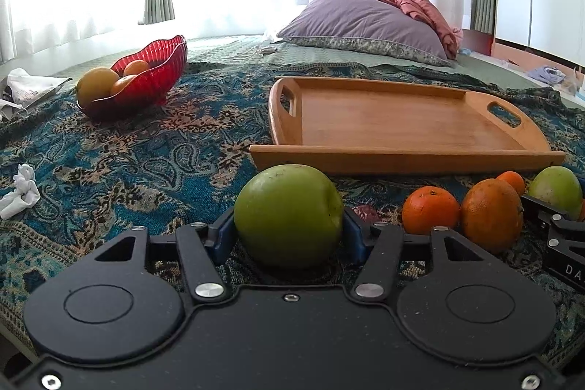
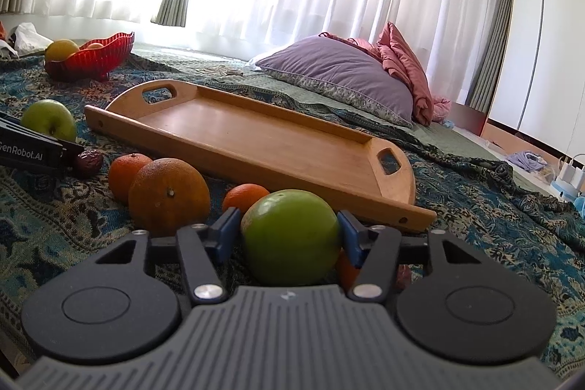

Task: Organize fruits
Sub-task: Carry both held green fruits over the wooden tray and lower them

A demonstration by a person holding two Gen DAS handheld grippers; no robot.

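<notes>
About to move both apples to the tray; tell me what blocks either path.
Nothing visible. Each hand-held gripper, left and right, has a green apple between its fingers; only bare patterned blanket separates them from the empty wooden tray.

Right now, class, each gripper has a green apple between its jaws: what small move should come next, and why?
Probably lift both apples slightly off the blanket. The jaws already press both sides, and the wooden tray beyond looks empty.

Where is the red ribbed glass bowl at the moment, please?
The red ribbed glass bowl sits far left on the patterned blanket, left of the wooden tray, holding oranges.
</notes>
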